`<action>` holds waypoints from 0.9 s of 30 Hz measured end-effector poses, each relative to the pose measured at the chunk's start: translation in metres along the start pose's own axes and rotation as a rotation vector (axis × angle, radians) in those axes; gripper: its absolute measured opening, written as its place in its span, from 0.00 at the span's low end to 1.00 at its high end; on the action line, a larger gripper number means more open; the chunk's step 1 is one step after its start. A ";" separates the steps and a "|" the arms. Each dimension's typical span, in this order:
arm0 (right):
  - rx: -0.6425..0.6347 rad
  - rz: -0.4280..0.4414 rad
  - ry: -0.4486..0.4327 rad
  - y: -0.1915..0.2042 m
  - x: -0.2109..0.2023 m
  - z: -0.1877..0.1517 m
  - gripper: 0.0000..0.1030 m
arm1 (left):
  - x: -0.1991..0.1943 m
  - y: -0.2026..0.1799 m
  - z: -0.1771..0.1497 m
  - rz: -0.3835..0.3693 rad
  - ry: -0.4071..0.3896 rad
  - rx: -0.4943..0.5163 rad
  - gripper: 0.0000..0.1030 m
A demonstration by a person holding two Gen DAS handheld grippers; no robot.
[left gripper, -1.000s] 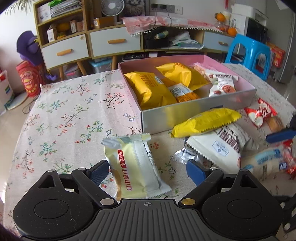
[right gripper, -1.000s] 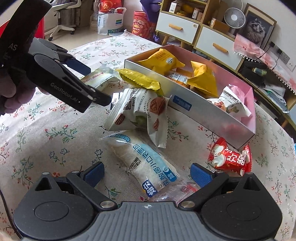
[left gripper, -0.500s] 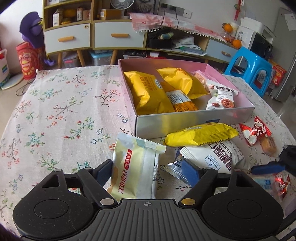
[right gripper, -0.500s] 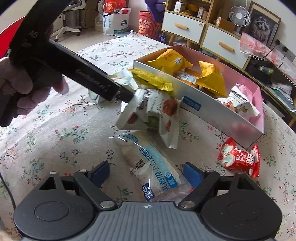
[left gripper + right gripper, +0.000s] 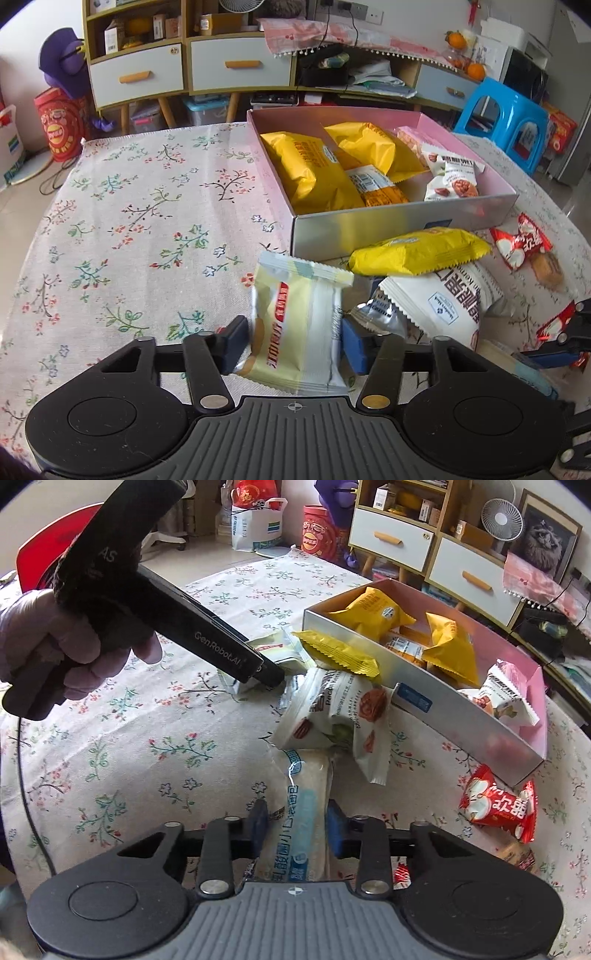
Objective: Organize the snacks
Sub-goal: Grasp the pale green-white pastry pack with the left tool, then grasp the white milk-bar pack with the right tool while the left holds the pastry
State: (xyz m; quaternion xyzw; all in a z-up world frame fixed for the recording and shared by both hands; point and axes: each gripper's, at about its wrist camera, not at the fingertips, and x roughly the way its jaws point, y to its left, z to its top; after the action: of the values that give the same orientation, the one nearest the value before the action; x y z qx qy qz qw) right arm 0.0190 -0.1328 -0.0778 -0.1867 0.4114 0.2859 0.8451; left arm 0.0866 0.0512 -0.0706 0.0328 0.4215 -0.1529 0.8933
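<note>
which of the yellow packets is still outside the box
The long flat yellow packet, lying on the white nut bag just in front of the box wall. The other two yellow packets are puffier and sit inside the box.

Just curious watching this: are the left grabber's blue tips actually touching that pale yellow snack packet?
Touching. The left wrist view shows both blue pads of the left gripper pressed against the sides of the pale yellow packet.

Lighting: bright, even daylight.
Shadows: soft, faint.
Glare: sheen on box wall [image 5: 402, 223].
Distortion: fisheye curvature, dark corners at 2 and 10 o'clock.
</note>
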 end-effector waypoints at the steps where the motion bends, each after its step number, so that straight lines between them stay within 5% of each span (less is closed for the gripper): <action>1: 0.002 0.007 -0.003 0.000 -0.001 0.000 0.16 | 0.000 -0.001 0.000 0.006 0.004 0.010 0.44; 27: 0.041 0.093 -0.091 0.002 -0.038 0.010 0.00 | -0.038 0.001 0.010 0.042 -0.013 -0.033 0.44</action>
State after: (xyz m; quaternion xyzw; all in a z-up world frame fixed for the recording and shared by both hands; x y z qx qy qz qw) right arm 0.0044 -0.1380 -0.0415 -0.1368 0.3865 0.3246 0.8524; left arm 0.0715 0.0592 -0.0349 0.0259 0.4175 -0.1276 0.8993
